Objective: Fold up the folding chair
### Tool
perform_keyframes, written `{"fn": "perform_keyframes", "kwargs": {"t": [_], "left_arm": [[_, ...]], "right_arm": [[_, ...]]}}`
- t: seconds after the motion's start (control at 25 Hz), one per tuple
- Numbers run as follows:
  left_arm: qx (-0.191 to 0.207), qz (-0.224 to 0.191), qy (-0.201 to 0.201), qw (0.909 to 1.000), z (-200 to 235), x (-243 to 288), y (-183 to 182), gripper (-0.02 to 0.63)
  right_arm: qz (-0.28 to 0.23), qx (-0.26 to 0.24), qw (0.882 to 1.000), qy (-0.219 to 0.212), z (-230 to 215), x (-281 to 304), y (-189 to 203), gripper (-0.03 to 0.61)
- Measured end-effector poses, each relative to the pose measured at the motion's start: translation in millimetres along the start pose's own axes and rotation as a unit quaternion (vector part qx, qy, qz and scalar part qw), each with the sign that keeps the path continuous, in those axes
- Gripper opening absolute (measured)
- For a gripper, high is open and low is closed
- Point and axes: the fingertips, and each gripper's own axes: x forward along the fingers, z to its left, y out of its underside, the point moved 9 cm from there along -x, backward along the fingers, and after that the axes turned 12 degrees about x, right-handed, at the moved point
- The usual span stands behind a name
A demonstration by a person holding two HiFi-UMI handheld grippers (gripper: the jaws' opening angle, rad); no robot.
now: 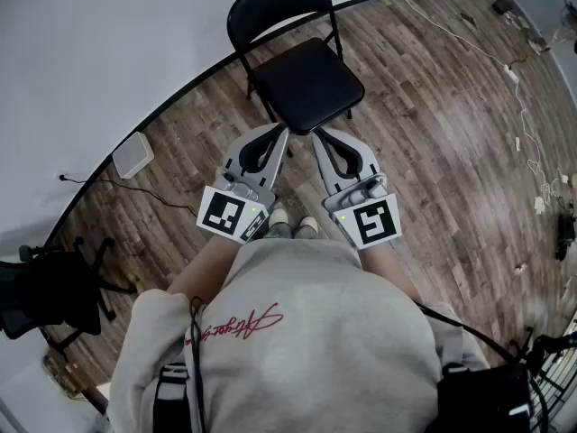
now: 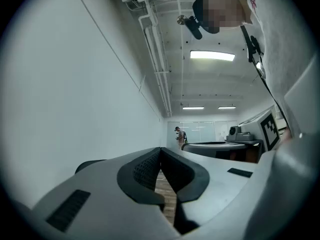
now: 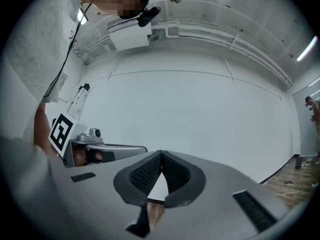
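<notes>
Black folding chair [image 1: 306,84] standing unfolded on wood floor [image 1: 433,152], just ahead of me, my left gripper [image 1: 280,133] and right gripper [image 1: 321,136] side by side near its seat's front edge, both pairs of jaws pressed together, nothing between them

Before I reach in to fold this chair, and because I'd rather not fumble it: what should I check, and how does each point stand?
1. The folding chair stands open and upright on the floor: ok.
2. Nothing held in the left gripper: ok, fingers shut, empty.
3. Nothing held in the right gripper: ok, shut and empty too.
4. Fingers opened for a grasp: not ok, both pairs are shut.
5. Room round the chair: ok; the cables lie apart from it toward the picture's right, and the white box sits by the wall.
6. Tips touching the seat: cannot tell; the head view puts them near its front edge, and neither gripper view shows the chair.
</notes>
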Motion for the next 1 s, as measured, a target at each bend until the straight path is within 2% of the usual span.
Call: {"fn": "perform_keyframes", "kwargs": {"t": [0.68, 1.0], "left_arm": [[-0.001, 0.002, -0.012, 0.9999, 0.9, -4.9, -0.1, 0.015], [-0.004, 0.008, -0.033, 0.9994, -6.7, 4.7, 3.5, 0.015]], "right_arm": [[-0.007, -0.002, 1.0, -0.004, 4.3, -0.6, -0.6, 0.015], [-0.016, 0.009, 1.0, -0.015, -10.2, -11.4, 3.1, 0.017]]}}
